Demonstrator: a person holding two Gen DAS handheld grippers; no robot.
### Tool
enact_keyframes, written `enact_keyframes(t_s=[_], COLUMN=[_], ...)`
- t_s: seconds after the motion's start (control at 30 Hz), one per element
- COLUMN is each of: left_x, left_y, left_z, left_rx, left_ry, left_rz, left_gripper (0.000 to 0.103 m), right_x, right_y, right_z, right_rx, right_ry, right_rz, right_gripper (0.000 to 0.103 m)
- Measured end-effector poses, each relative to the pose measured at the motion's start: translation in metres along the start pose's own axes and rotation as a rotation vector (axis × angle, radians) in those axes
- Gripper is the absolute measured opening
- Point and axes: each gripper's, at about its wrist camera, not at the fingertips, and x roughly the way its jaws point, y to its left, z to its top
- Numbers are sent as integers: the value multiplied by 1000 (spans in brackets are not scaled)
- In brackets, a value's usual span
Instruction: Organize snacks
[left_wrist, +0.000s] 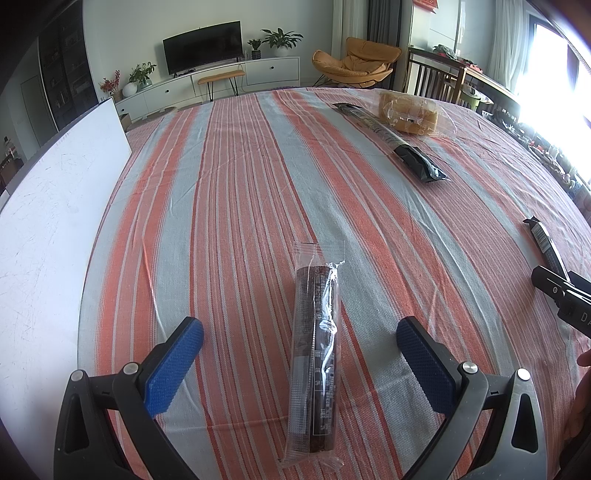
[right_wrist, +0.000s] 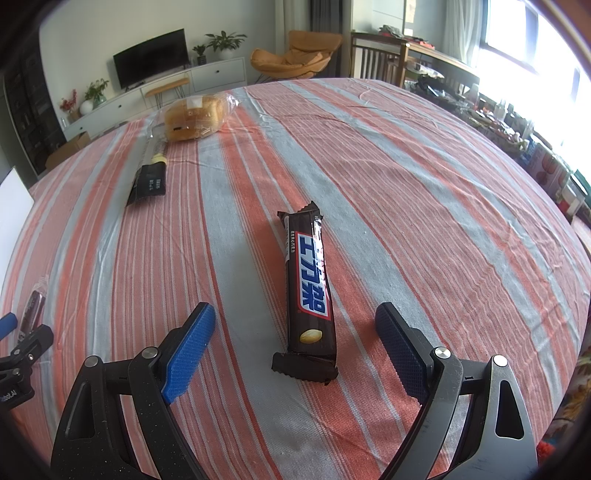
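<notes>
My left gripper (left_wrist: 300, 328) is open, its blue pads either side of a dark roll snack in a clear wrapper (left_wrist: 317, 354) that lies on the striped cloth. My right gripper (right_wrist: 295, 314) is open around a brown chocolate bar (right_wrist: 309, 291) with a blue and white label. That bar's end (left_wrist: 546, 242) shows at the right edge of the left wrist view. A long black packet (left_wrist: 399, 142) and a bagged bread loaf (left_wrist: 408, 112) lie farther back; both show in the right wrist view too, packet (right_wrist: 147, 177) and loaf (right_wrist: 194, 116).
A red, grey and white striped cloth (left_wrist: 240, 184) covers the table. A white board (left_wrist: 48, 206) lies along its left side. The other gripper's body (left_wrist: 561, 295) sits at the right. Chairs, a TV cabinet and cluttered shelves stand beyond the table.
</notes>
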Motion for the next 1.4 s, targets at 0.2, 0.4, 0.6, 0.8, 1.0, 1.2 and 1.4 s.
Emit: enact_keyframes(t_s=[0.2, 0.4, 0.6, 0.8, 1.0, 1.2, 1.4], left_x=[0, 0, 0, 0, -6, -14, -39], left_y=[0, 0, 0, 0, 7, 0, 12], left_z=[0, 0, 0, 3, 5, 9, 6], left_rx=[0, 0, 0, 15, 21, 79, 3], left_ry=[0, 0, 0, 30, 132, 128, 99], left_rz=[0, 0, 0, -16, -66, -55, -124], left_gripper=[103, 103, 103, 103, 95, 35, 18], right_x=[0, 0, 0, 0, -1, 16, 18], right_y=[0, -1, 0, -1, -38, -15, -2], right_z=[0, 0, 0, 0, 18, 43, 48], right_rx=[0, 0, 0, -10, 130, 62, -8], right_ry=[0, 0, 1, 1, 119, 300, 283], right_rz=[0, 0, 0, 20, 249, 238, 144], right_gripper=[90, 90, 90, 92, 89, 87, 18])
